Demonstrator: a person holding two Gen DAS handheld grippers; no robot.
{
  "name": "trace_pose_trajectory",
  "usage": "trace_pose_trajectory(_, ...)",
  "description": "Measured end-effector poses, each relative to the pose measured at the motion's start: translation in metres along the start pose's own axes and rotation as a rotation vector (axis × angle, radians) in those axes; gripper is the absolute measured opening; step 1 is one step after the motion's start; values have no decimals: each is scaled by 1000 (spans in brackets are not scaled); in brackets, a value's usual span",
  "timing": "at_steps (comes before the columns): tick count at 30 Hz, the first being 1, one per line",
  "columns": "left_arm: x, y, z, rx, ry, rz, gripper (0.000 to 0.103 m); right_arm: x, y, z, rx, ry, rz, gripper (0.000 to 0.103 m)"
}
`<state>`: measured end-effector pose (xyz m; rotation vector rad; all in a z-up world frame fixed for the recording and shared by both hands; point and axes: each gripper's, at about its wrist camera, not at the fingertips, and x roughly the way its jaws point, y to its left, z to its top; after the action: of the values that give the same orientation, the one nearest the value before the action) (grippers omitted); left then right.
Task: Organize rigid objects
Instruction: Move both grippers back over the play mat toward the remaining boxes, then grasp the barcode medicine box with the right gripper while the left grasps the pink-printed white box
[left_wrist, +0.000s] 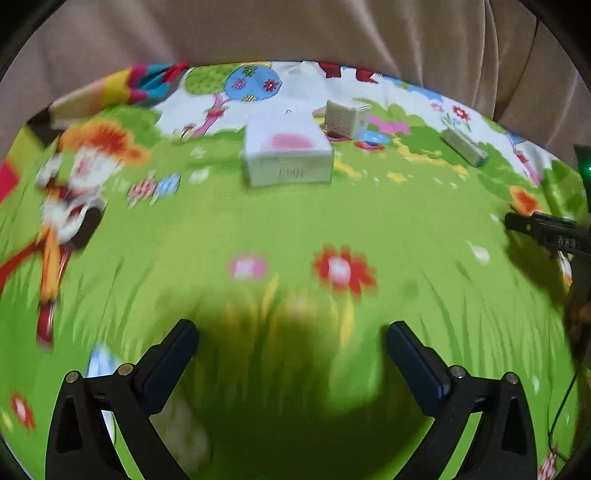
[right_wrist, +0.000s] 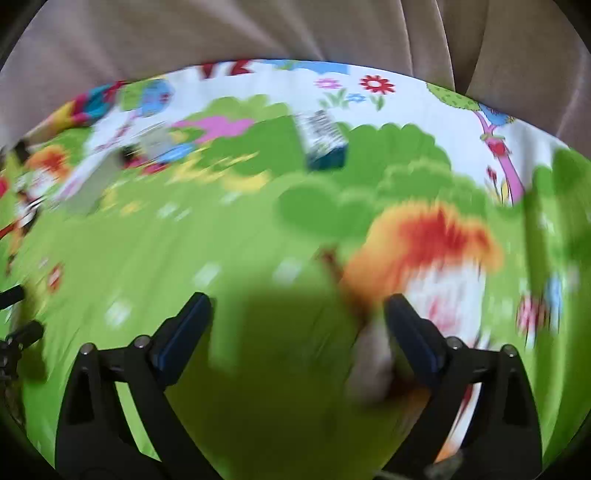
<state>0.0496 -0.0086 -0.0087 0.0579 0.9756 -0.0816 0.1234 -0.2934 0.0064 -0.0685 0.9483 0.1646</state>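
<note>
blur: right view, patterned cloth (right_wrist: 258, 229) smeared | small box (right_wrist: 325, 144) print unreadable | left view edges blurred

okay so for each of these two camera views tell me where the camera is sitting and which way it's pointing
Left wrist: rides the left gripper, angled down over the cartoon sheet toward the white box; its own open fingers show, the other gripper's tip at right.
Right wrist: rides the right gripper, angled down toward the small printed box; its open, empty fingers show.
Shared: sheet, beige curtain, blurred boxes.
</note>
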Motion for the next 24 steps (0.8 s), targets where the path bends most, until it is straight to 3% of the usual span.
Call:
trace_pose_trajectory(9,62,3,90,-44,17,32,103,67,-22,88,-33,21,-2,103)
trace_pose_trajectory(17,84,10,119,-83,-2,59,102,85,-18,119,-66,20,19,102)
trace_pose_trajectory(18,83,10,119,-80,-4,59,99,82,-16,118,-73,11,26,95)
trace_pose_trajectory(19,79,8,117,-68,-19,50,78,76,-14,116,-86,-11,37,70)
trace_pose_trajectory(20,73,6,113,-46,-41,39,66,70,-11,114,-98,-28,42,49)
trace_pose_trajectory(21,66,4,106,-27,-42,19,66,63,-6,110,-107,-31,48,37)
trace_pose_trajectory(24,49,3,81,-10,-54,-2,66,40,12,81,-146,-45,56,37)
